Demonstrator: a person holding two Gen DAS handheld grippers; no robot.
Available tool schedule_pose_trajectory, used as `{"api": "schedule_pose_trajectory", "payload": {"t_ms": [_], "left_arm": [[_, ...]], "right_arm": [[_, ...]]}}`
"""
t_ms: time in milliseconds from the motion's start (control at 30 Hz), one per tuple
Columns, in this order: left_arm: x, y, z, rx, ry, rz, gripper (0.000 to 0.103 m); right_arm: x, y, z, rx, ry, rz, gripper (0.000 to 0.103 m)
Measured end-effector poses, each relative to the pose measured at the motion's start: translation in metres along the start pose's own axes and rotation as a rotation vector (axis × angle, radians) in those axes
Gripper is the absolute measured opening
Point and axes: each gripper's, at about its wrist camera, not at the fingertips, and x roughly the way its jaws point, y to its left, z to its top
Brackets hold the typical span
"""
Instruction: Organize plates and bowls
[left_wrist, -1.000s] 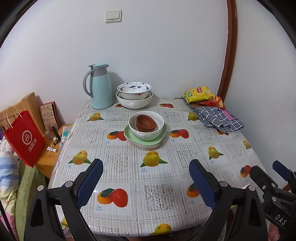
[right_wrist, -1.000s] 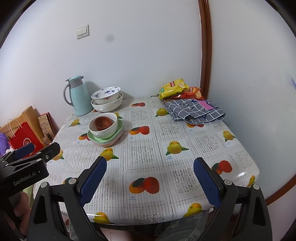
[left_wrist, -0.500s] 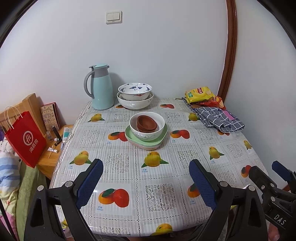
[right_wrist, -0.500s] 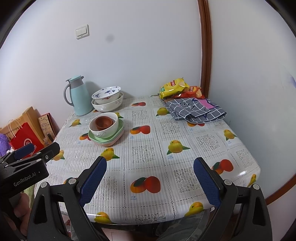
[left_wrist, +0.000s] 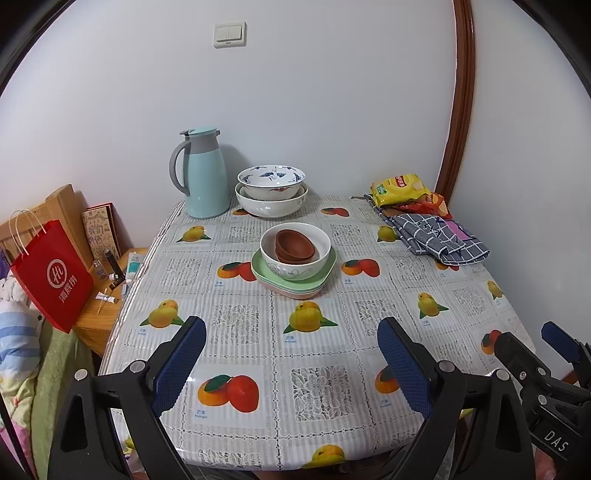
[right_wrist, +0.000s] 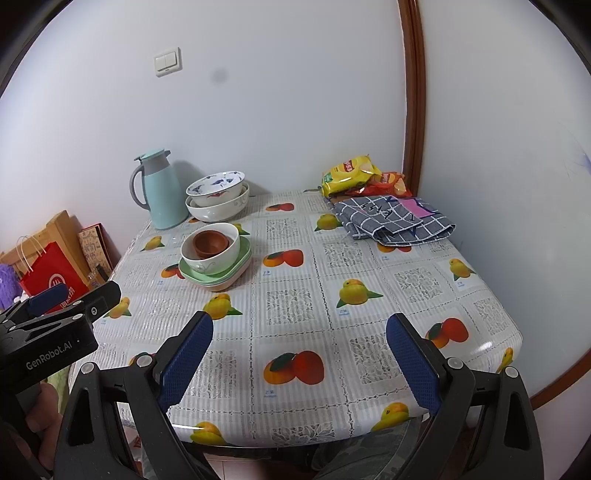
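Nearest, the left gripper (left_wrist: 291, 363) hangs over the near edge of the table (left_wrist: 369, 369) with its blue-padded fingers (left_wrist: 177, 363) spread wide and nothing between them; the right gripper (right_wrist: 300, 363) hangs beside it over the same edge, likewise spread and empty; each shows at the margin of the other's view. The fruit-printed tablecloth (left_wrist: 236, 317) between the grippers and the dishes is bare, so nothing stands in the way on the near half.

Toward the middle of the table, left of centre, sits the stack of green plates (left_wrist: 291, 280) with a pinkish one at the bottom; on it rests a white bowl (left_wrist: 295, 254), and inside that are nested brown bowls (left_wrist: 293, 245), how many I cannot tell. Just behind, against the wall, a large white bowl (left_wrist: 271, 206) holds a blue-patterned bowl (left_wrist: 271, 181); touching or just beside it on the left stands a pale teal thermos jug (left_wrist: 203, 173), upright, handle to the left.

At the far right corner lie a folded grey checked cloth (left_wrist: 439, 236) and, behind it, a yellow snack bag (left_wrist: 399, 188) over an orange one (left_wrist: 434, 203); both are well apart from the dishes.

Off the table's left side, lower down, a wooden side table (left_wrist: 99, 317) carries small tubes and bottles; a red paper bag (left_wrist: 51, 269) hangs in front of it; a wall switch (left_wrist: 229, 34) sits high above the jug.
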Motion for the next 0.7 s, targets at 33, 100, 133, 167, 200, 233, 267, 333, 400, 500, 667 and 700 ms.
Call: {"api": "schedule_pose_trajectory", "payload": {"t_ms": [33, 100, 133, 167, 200, 233, 267, 333, 400, 500, 667, 700], "left_arm": [[-0.0001, -0.0001, 0.0001, 0.001, 0.000, -0.001, 0.094], [-0.0005, -0.0005, 0.0001, 0.001, -0.002, -0.001, 0.094], [-0.0004, -0.0005, 0.0003, 0.001, -0.002, -0.002, 0.094], [0.0000, -0.0006, 0.0004, 0.001, -0.001, -0.001, 0.094], [-0.0006, -0.0009, 0.0000, 0.001, -0.002, -0.001, 0.094], [-0.0007, -0.0009, 0.0000, 0.001, -0.002, -0.001, 0.094], [-0.0008, -0.0008, 0.0000, 0.001, -0.002, -0.001, 0.094], [-0.0011, -0.0008, -0.0001, -0.001, -0.004, -0.002, 0.094], [-0.0009, -0.0007, -0.0001, -0.001, -0.004, -0.001, 0.094], [-0.0010, -0.0010, 0.0000, -0.002, -0.004, 0.001, 0.094], [-0.0010, -0.0012, -0.0001, 0.001, -0.004, 0.001, 0.094], [-0.0011, -0.0015, -0.0002, 0.000, -0.004, 0.002, 0.094]], "right_arm": [[-0.0003, -0.0001, 0.0003, 0.001, 0.000, 0.002, 0.094], [-0.0012, -0.0002, 0.0004, 0.003, -0.001, 0.003, 0.094], [-0.0012, -0.0003, 0.0005, 0.002, -0.002, 0.004, 0.094], [-0.0016, -0.0002, 0.0006, 0.002, -0.003, 0.005, 0.094], [-0.0014, -0.0003, 0.0005, 0.001, -0.002, 0.005, 0.094], [-0.0016, -0.0007, 0.0007, 0.002, -0.002, 0.005, 0.094], [-0.0016, -0.0007, 0.0007, 0.002, -0.003, 0.006, 0.094], [-0.0023, -0.0009, 0.0007, 0.002, -0.004, 0.006, 0.094], [-0.0021, -0.0010, 0.0007, 0.002, -0.004, 0.007, 0.094], [-0.0026, -0.0011, 0.0006, 0.002, -0.003, 0.006, 0.094], [-0.0029, -0.0006, 0.0014, 0.004, -0.006, 0.006, 0.094], [-0.0030, -0.0003, 0.0019, 0.004, -0.006, 0.006, 0.094]]}}
